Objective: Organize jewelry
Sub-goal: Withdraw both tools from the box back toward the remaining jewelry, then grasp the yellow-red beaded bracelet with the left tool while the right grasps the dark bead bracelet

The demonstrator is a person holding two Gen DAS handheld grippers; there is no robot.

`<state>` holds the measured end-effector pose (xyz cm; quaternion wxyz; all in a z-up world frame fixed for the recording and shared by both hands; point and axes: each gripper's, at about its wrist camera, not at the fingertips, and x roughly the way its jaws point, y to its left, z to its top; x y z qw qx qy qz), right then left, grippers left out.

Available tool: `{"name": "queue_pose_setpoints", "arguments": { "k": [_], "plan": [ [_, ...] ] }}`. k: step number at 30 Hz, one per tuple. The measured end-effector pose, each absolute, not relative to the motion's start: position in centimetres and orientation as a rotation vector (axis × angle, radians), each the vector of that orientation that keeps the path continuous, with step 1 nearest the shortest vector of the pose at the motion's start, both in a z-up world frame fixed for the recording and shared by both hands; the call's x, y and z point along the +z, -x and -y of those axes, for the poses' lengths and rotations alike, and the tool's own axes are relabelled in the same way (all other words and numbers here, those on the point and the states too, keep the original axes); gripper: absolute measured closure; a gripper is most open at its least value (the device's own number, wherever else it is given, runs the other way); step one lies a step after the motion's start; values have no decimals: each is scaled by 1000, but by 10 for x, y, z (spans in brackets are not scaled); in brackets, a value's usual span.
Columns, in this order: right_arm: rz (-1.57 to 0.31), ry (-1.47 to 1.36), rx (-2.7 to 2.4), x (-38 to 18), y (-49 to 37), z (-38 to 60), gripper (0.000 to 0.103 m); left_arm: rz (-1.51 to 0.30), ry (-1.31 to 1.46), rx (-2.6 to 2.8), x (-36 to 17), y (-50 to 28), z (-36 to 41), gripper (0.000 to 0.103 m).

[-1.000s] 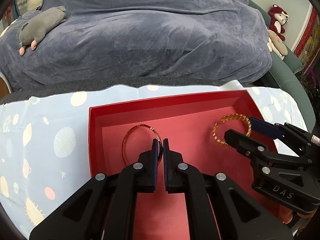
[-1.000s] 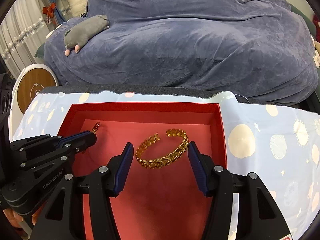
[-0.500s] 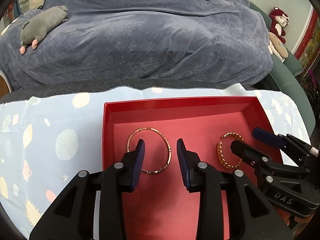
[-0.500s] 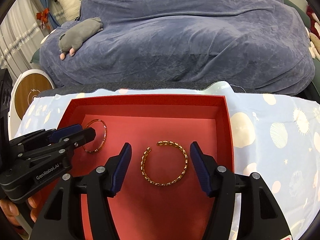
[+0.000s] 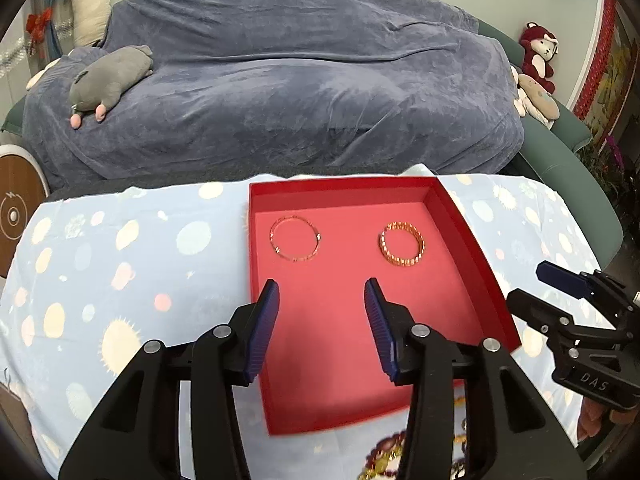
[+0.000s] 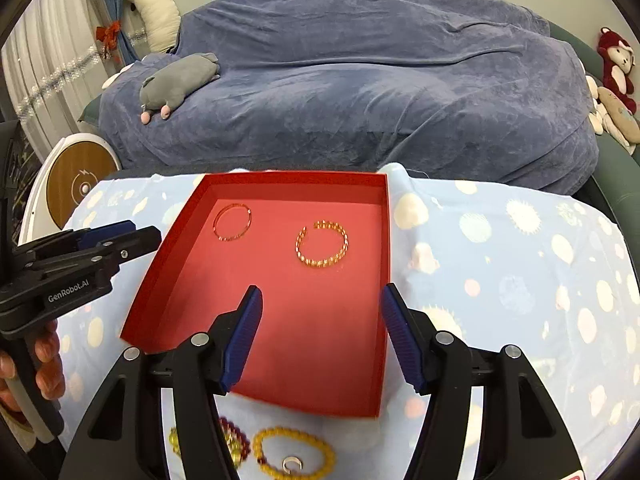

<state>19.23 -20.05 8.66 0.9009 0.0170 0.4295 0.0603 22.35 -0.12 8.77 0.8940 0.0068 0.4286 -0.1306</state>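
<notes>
A red tray (image 5: 472, 236) (image 6: 168, 236) lies on the patterned cloth. Inside it at the far end rest a thin rose-gold bangle (image 5: 295, 239) (image 6: 232, 222) on the left and a chunky gold cuff bracelet (image 5: 401, 244) (image 6: 322, 243) on the right. My left gripper (image 5: 321, 292) hovers over the tray's near half, its jaws opening with nothing between them. My right gripper (image 6: 320, 294) stands open and empty above the tray's near right part. Yellow and dark red bead bracelets (image 6: 294, 454) lie on the cloth in front of the tray, partly hidden by the gripper arms.
A light blue cloth (image 5: 120, 280) with planet prints covers the table. Behind it is a sofa under a blue-grey blanket (image 5: 300, 92) with a grey plush toy (image 5: 108, 80). A round wooden-faced device (image 6: 76, 184) stands at the left. A hand (image 6: 44, 364) holds the left gripper.
The left gripper let go of the thin bangle and opened. Both grippers pulled back and up from the bracelets, which now lie flat in the tray's far end.
</notes>
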Motion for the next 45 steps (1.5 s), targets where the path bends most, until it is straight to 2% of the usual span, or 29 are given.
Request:
{"name": "queue_pose_setpoints", "arguments": {
  "k": [12,19,25,34,40,45],
  "plan": [
    [-991,-50,50,41,-53,211,43,-990,4,-256,55,-94,-11,55],
    [-1019,-51,4,7,-32,217,43,-1046,46,-232,22,-60,-4,55],
    [-1009,-93,11,-2,-41,216,45,-1045,76,-216,11,-61,-2,49],
    [-1023,-90,8,-14,-53,216,62,-1048,28,-207,-5,-85,15,50],
    [-1007,-60,0,-14,-51,215,68,-1036,-3,-213,-13,-92,23,59],
    [-999,-54,0,-14,-50,215,80,-1014,-24,-230,-13,-93,28,69]
  ]
}}
